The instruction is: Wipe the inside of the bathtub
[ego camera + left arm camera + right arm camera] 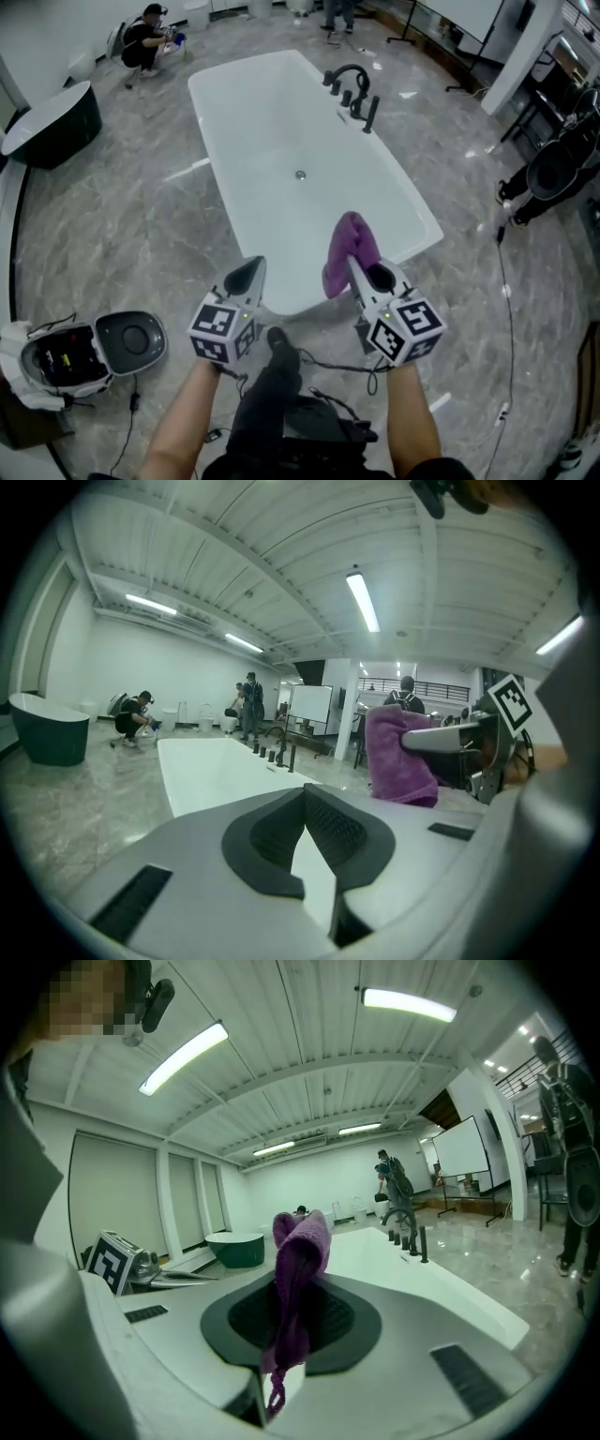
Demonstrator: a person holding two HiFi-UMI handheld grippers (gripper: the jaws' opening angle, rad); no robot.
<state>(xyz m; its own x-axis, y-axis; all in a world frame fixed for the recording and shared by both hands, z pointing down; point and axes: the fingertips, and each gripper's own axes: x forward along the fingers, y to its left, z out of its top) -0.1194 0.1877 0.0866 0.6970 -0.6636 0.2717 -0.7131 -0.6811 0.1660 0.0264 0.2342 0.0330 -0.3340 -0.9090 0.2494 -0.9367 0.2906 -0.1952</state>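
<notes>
Only print seen: black-and-white square markers on both gripper cubes. Bathtub (272, 122): white, freestanding, rectangular, with drain (300, 174) mid-floor and black faucet (352, 86) on its right rim. It stands just ahead of both grippers. Right gripper (356, 269) clamped on purple cloth (349, 246), held upright near the tub's near end. Left gripper (251, 270): tips together, nothing held. Dark tub (52, 120) far left; crouching person (145, 39) beyond; open white case (94, 349) on the marble floor.

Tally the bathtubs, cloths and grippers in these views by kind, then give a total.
Bathtubs: 2 (white bathtub, dark bathtub)
Cloths: 1 (purple cloth)
Grippers: 2 (left gripper, right gripper)
Total: 5
</notes>
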